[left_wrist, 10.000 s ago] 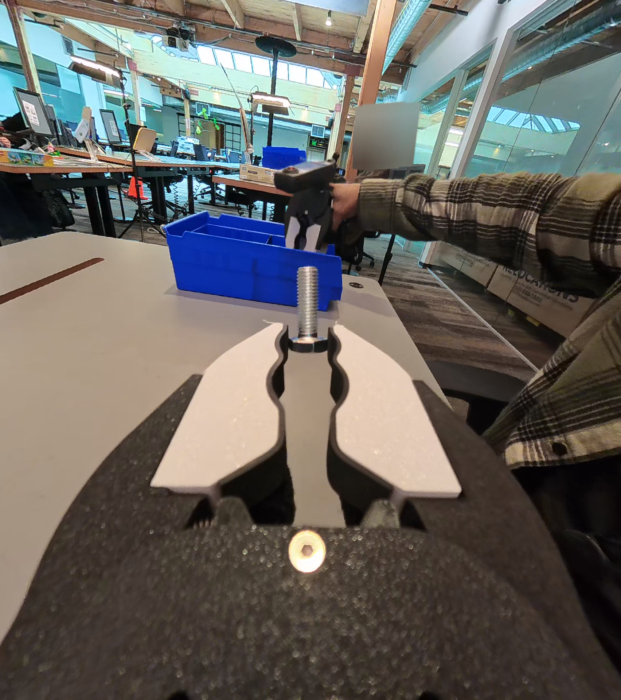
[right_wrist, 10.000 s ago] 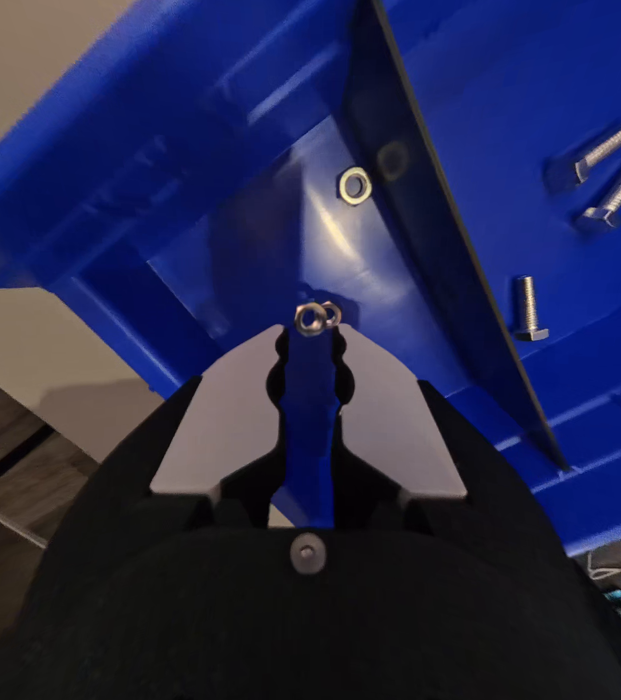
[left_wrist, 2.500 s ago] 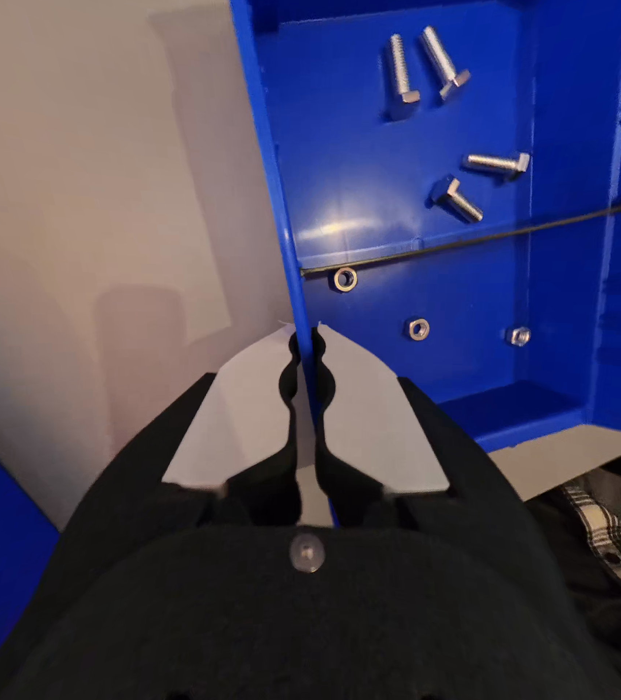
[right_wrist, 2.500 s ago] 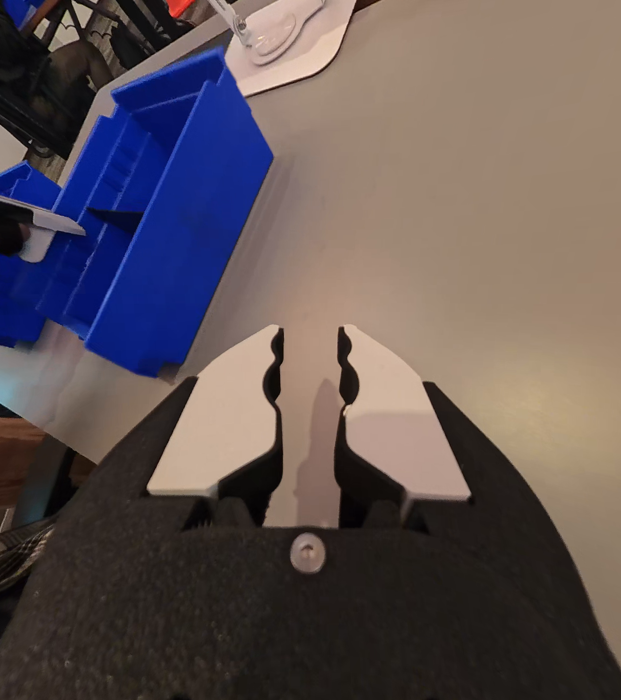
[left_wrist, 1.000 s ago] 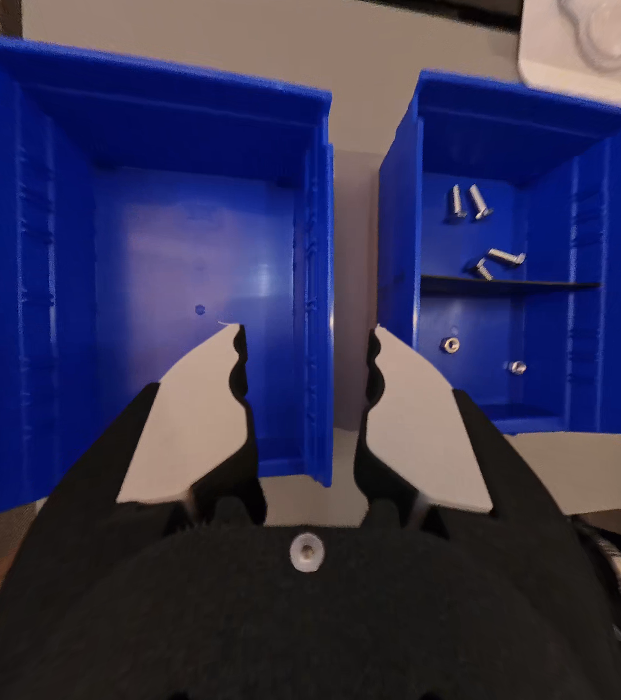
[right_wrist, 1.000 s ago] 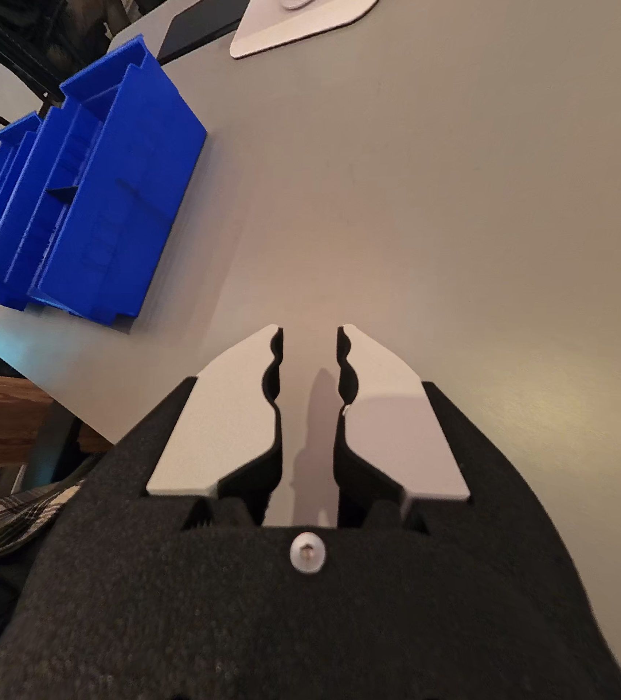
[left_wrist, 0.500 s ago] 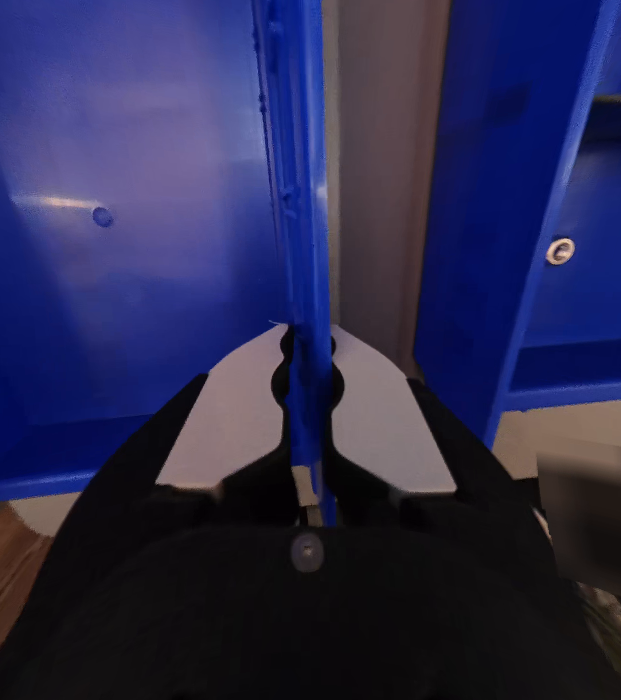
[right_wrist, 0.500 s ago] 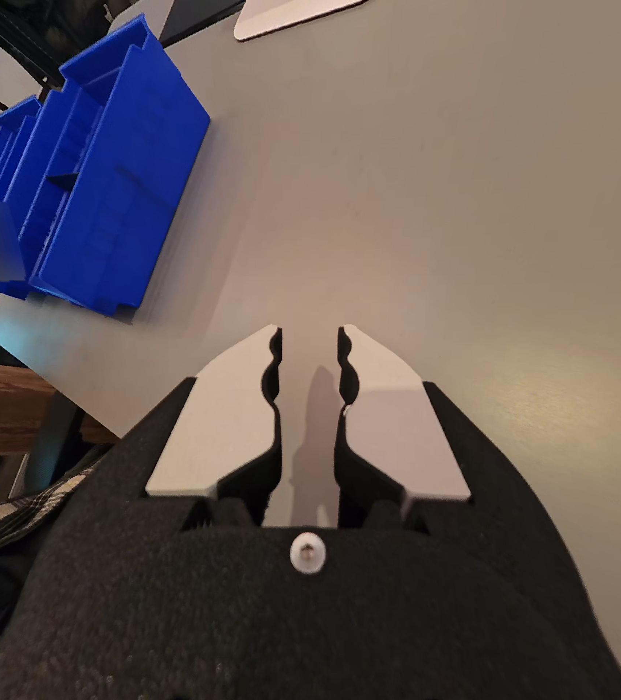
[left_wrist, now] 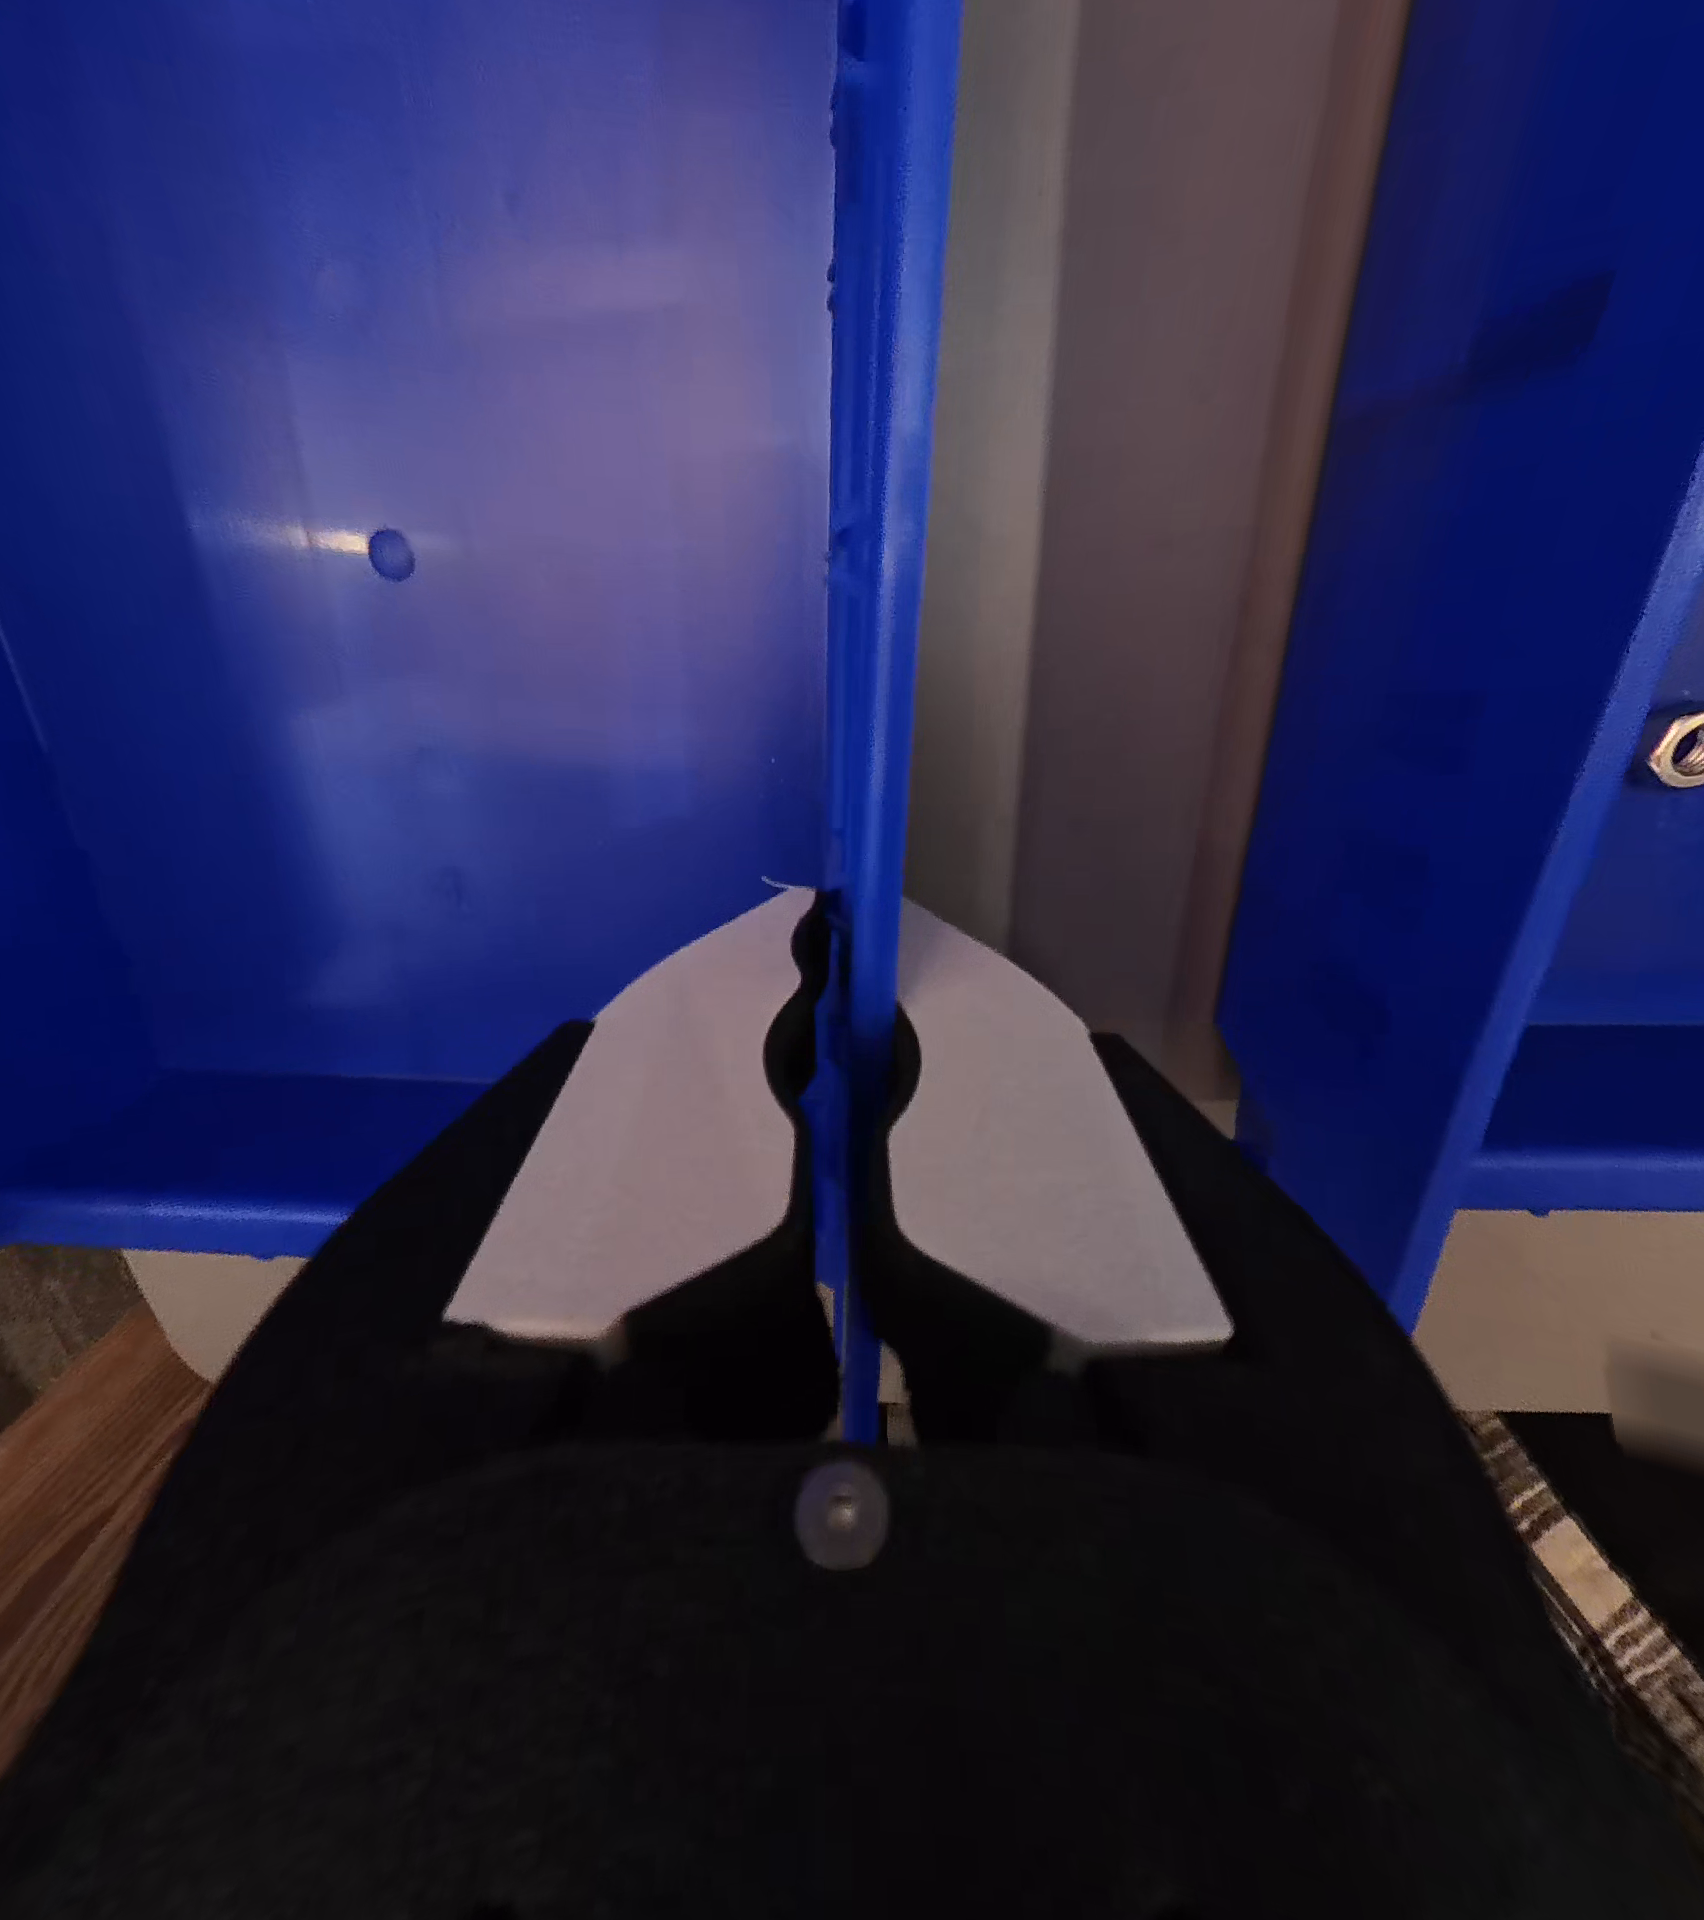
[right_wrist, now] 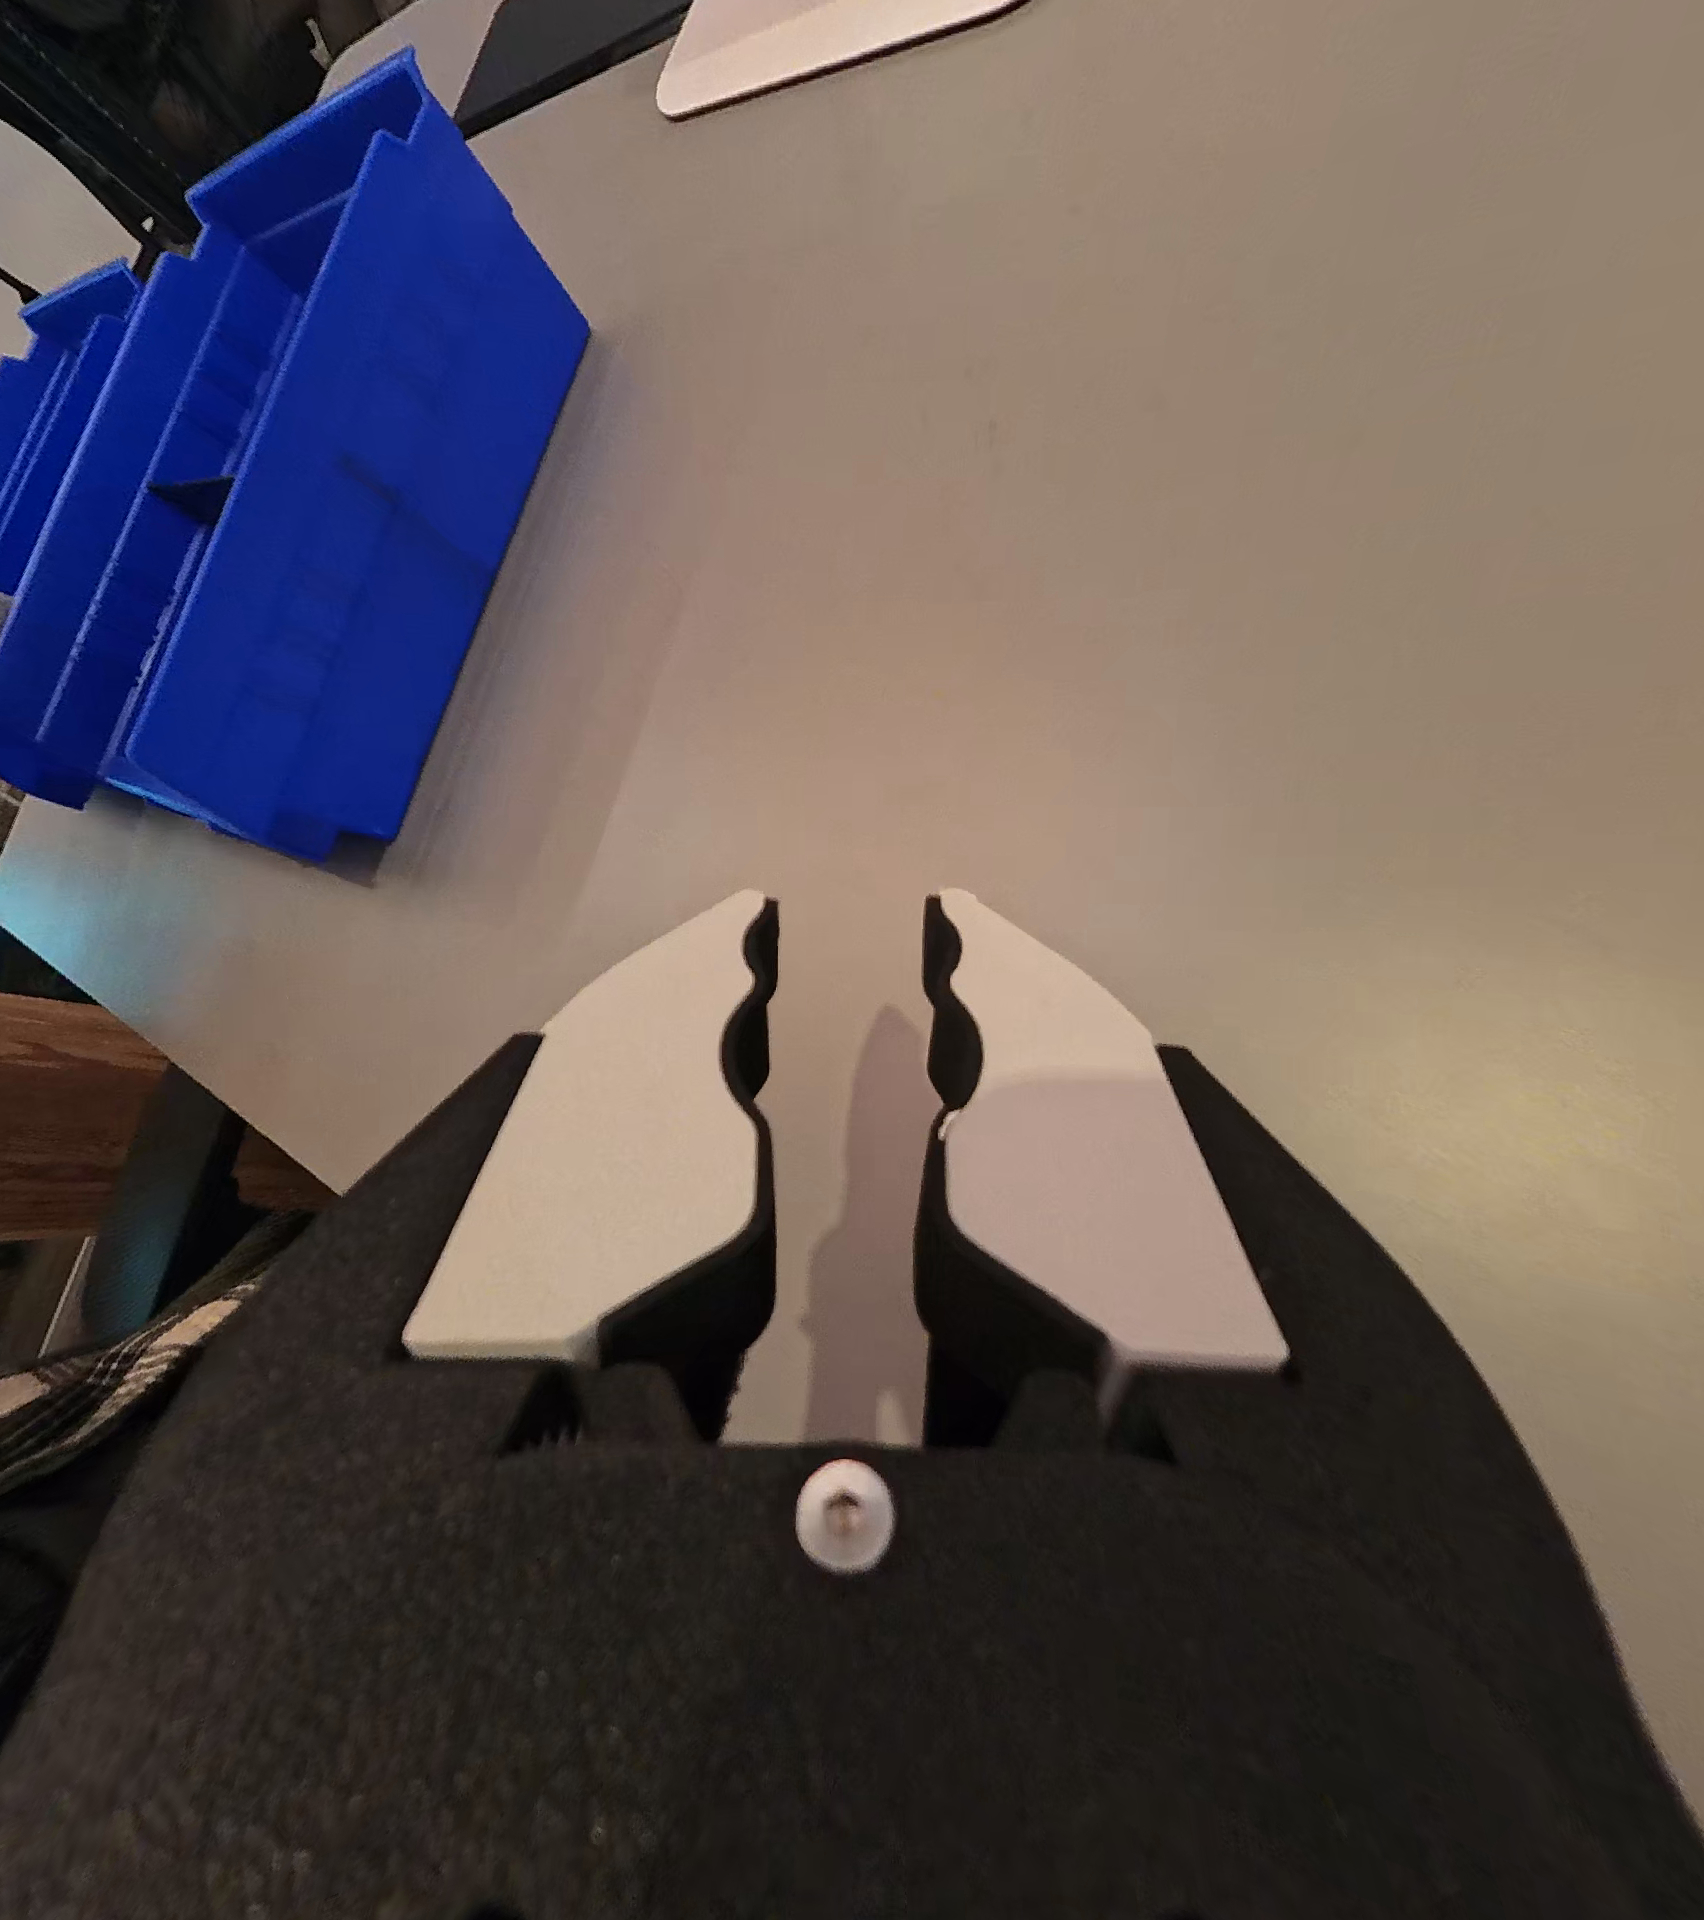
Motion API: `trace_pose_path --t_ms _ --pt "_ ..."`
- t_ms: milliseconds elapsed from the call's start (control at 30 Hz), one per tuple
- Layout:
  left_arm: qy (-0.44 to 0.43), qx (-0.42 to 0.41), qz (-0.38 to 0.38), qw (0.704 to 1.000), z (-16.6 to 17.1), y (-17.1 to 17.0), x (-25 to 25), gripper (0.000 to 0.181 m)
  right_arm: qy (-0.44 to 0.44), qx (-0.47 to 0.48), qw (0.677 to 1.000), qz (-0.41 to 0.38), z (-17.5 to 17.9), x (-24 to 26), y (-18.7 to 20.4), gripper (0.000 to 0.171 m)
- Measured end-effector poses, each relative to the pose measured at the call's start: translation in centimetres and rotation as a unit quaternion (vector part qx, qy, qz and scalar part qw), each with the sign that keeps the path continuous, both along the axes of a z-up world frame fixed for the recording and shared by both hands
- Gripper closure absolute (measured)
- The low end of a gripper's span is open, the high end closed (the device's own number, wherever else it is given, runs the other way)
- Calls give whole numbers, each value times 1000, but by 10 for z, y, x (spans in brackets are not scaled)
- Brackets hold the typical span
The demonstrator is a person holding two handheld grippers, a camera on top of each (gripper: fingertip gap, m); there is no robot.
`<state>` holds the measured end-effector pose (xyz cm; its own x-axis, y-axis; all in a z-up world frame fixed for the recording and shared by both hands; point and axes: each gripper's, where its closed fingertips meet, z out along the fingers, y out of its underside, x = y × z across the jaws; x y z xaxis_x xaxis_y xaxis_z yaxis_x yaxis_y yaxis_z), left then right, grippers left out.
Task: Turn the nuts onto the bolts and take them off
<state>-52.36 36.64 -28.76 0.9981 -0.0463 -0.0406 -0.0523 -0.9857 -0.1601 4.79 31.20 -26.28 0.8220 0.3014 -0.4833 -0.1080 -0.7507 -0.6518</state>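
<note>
The left gripper (left_wrist: 853, 914) is clamped narrow on the right-hand side wall of the empty blue bin (left_wrist: 360, 520), one finger inside the bin and the other in the gap outside, with the thin plastic running straight up toward twelve o'clock between them. I judge this grip is for dragging or squaring up the bin rather than for any threading: the wall is the only handle the bin offers, and pinching it low keeps it from tipping. A strip of grey table (left_wrist: 1118, 520) separates this bin from the second blue bin (left_wrist: 1399, 623) at about two o'clock. On that bin's floor, near three o'clock, lies one nut (left_wrist: 1695, 746), a small bright steel hexagon lying flat, its threaded bore facing up. No bolts show in this view, so I cannot tell where they sit.

The right gripper (right_wrist: 850, 914) hangs over bare table with its fingers a little apart and nothing between them, idle and well clear of the bins, likely waiting. From it both bins stand side by side at ten o'clock, and a pale flat pad (right_wrist: 827, 42) lies at twelve. No nut is yet on a bolt.
</note>
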Motion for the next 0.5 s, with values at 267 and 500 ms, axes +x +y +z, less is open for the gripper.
trace_pose_path --t_ms 267,500 --pt "1 -3 7 1000 2 2 1 176 0 1 1000 5 0 -4 -1 145" --pt "-11 0 20 1000 7 2 5 177 0 1 1000 6 1 -4 -1 146"
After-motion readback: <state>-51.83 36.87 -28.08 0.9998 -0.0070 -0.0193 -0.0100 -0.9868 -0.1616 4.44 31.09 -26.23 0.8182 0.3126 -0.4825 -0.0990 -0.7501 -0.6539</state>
